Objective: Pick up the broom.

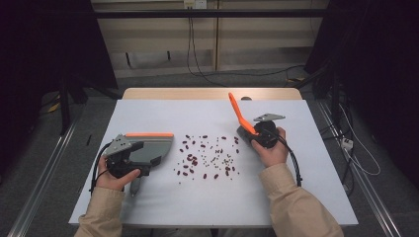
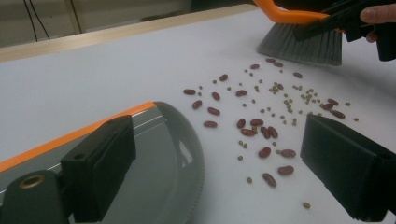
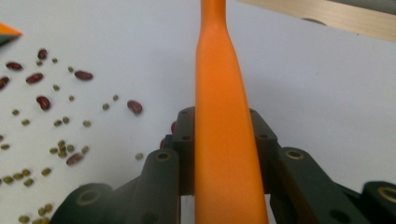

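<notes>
Red kidney beans (image 1: 190, 158) and small green beans (image 1: 221, 160) lie scattered mid-desk (image 1: 163, 197), between dustpan and brush, nothing else among them. The left tongs (image 1: 129, 160) seem clenched on the grey, orange-edged dustpan (image 1: 153, 145), though their jaws look wide apart. The right tongs (image 1: 253, 134) grasp the orange brush (image 1: 240, 116), whose smooth handle tilts upward and whose grey bristles (image 2: 301, 46) rest just beside the beans.
</notes>
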Motion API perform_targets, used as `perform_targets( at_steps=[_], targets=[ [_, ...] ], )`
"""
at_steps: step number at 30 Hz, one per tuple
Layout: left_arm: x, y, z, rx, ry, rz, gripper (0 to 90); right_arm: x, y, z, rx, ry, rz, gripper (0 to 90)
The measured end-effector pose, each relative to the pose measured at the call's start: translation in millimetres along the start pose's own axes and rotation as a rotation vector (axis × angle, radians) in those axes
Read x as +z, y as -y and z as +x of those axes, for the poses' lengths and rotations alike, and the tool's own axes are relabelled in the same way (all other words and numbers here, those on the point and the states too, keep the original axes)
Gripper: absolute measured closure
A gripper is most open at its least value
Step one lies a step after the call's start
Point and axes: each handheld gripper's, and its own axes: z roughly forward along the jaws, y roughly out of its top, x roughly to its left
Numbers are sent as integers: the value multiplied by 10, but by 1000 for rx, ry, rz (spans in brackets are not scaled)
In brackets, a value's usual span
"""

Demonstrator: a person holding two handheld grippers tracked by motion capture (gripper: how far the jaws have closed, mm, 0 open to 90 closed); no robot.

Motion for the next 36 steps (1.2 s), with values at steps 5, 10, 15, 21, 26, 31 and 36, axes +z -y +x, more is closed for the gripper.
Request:
perform_targets(
  at_steps=[5, 10, 15, 21, 26, 31, 36],
  targets=[
    [-8, 7, 14, -8, 2, -6, 103, 45, -56, -10, -35, 33, -109, 714],
    [-4, 16, 23, -9, 2, -1, 101, 203, -29, 57, -108, 60, -65, 715],
    [-2, 21, 32, -7, 0, 2, 100, 228, -8, 208, -167, 41, -42, 715],
    [-5, 18, 26, -9, 0, -4, 99, 195, 25, 303, -183, 18, -45, 714],
    [-8, 17, 26, -8, 0, -5, 96, 179, 48, 457, -197, 5, -47, 713],
    [-3, 18, 19, -5, 1, -3, 95, 171, 74, 572, -221, -9, -56, 712],
    [-9, 15, 21, -2, 3, -4, 95, 149, 87, 669, -237, -39, -56, 712]
  ],
)
